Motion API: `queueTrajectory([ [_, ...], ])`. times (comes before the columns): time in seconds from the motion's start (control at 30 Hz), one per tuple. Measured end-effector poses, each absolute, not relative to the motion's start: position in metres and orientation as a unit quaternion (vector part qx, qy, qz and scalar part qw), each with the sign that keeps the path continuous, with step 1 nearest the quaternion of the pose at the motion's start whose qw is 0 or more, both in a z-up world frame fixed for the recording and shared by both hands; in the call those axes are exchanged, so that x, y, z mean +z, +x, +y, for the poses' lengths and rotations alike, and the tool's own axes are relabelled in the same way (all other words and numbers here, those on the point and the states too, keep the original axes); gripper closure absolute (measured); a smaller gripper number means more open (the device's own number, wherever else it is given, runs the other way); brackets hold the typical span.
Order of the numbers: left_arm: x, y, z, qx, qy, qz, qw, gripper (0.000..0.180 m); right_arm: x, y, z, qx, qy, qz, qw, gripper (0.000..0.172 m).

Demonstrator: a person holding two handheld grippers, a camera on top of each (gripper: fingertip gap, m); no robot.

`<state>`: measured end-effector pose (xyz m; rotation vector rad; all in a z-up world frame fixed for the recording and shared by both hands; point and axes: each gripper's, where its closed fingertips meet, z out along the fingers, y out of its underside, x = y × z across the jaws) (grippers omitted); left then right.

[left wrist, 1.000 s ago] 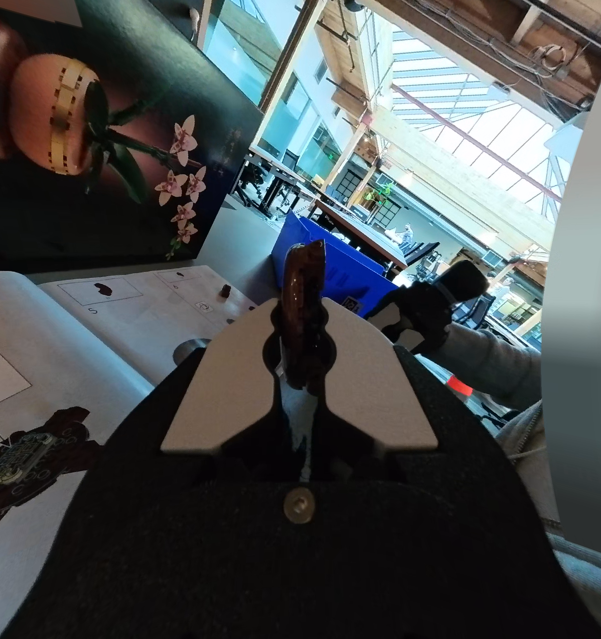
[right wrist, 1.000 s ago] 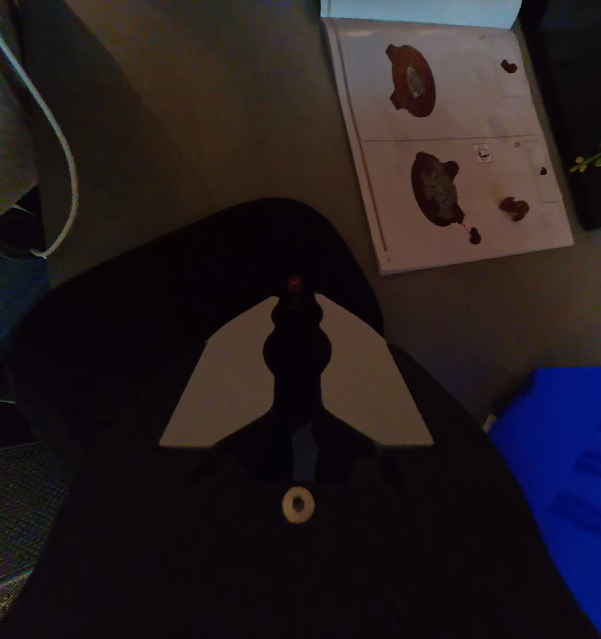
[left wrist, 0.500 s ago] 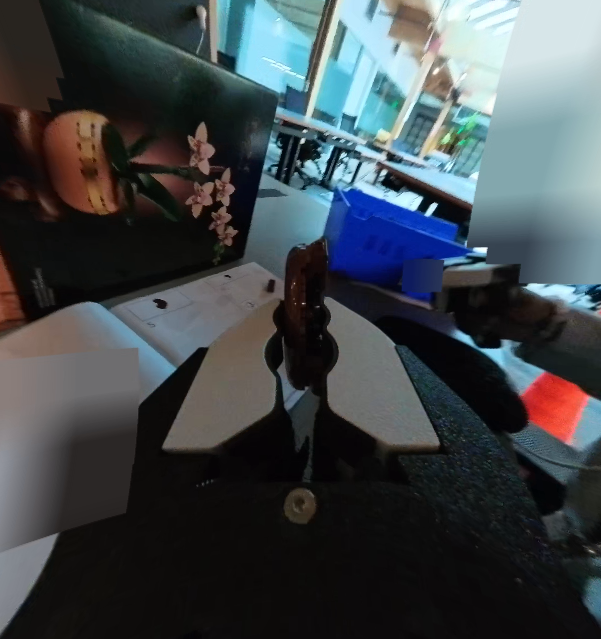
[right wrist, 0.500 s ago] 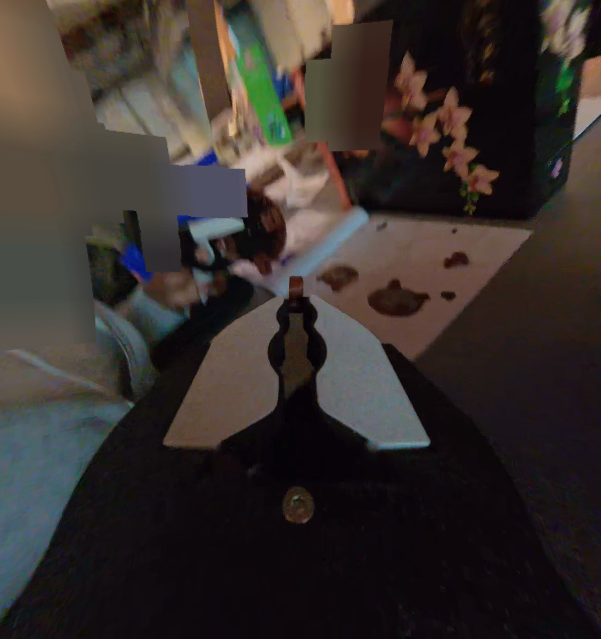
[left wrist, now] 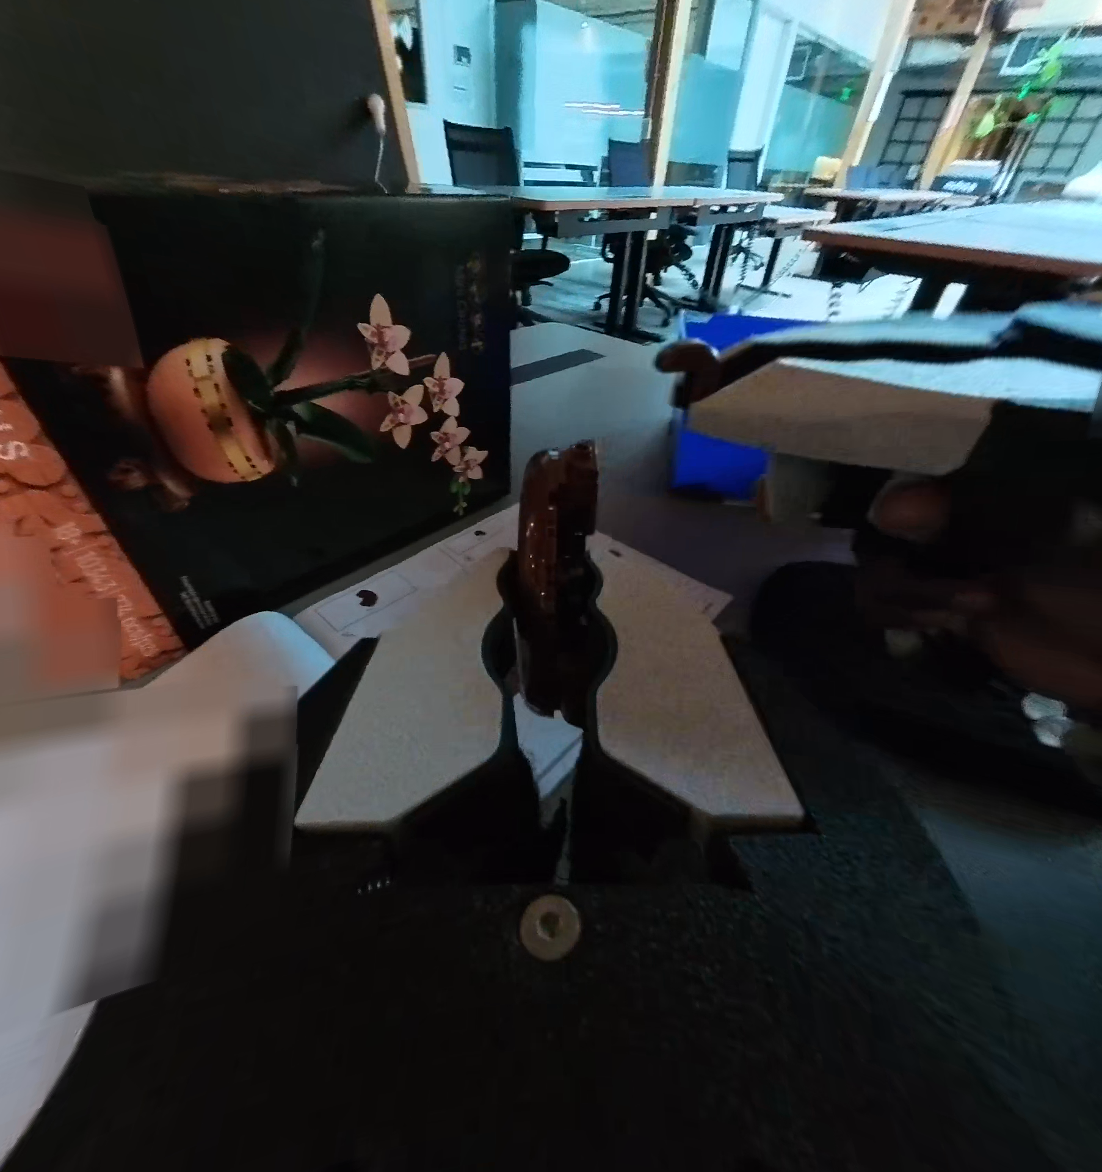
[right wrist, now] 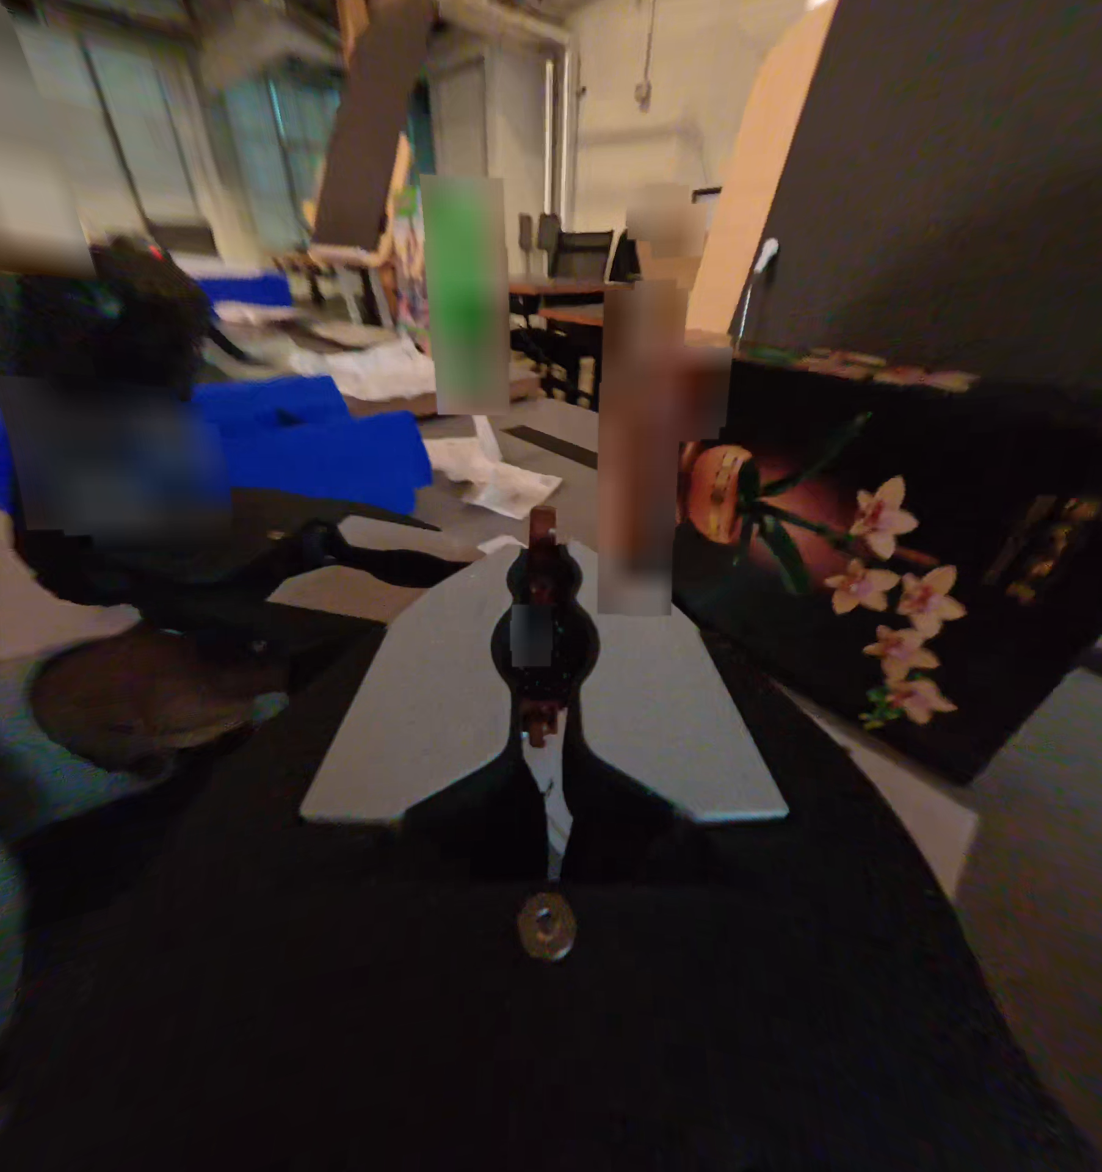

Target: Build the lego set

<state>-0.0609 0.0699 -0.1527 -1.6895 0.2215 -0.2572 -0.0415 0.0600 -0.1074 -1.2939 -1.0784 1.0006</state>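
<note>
- Where the left gripper (left wrist: 554, 571) reaches forward, its two fingers are clamped on a dark brown brick assembly (left wrist: 551, 539), a flat glossy build standing on edge and sticking up past the fingertips.
- Beneath and beyond that gripper lies an open instruction booklet (left wrist: 408, 590) on the grey table (left wrist: 630, 406), its pages showing small dark brown part drawings.
- Standing upright behind the booklet is a black box (left wrist: 294, 393) printed with a pale pot and pink-white orchid blossoms.
- Farther right on the table sits a blue bin (left wrist: 719, 456), partly covered by the right gripper (left wrist: 681, 361), which comes in from the right edge with a small brown piece at its tip.
- Seen from its own camera, the right gripper (right wrist: 543, 552) has its fingers drawn nearly together, pinching a small reddish-brown brick piece (right wrist: 543, 526) that pokes up just past the tips.
- To its left the left gripper (right wrist: 370, 558) shows as a dark shape above the table (right wrist: 535, 437), with blue bins (right wrist: 320, 444) behind it and crumpled white paper (right wrist: 504, 488) beside them.
- At the right of that view the orchid box (right wrist: 903, 571) appears tilted, close beside the gripper.
</note>
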Motion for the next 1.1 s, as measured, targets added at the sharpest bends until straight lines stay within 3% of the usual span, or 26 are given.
queueTrajectory([
  [0.47,-0.15,-0.068,0.07,0.039,-0.736,0.151,0.659,0.164,-0.127,-0.051,0.063,0.37,-0.572,-0.48,0.552,0.167],
  [1.1,-0.14,-0.066,0.065,-0.002,-0.711,0.122,0.692,0.164,-0.126,-0.054,0.06,0.45,-0.572,-0.446,0.52,0.167],
])
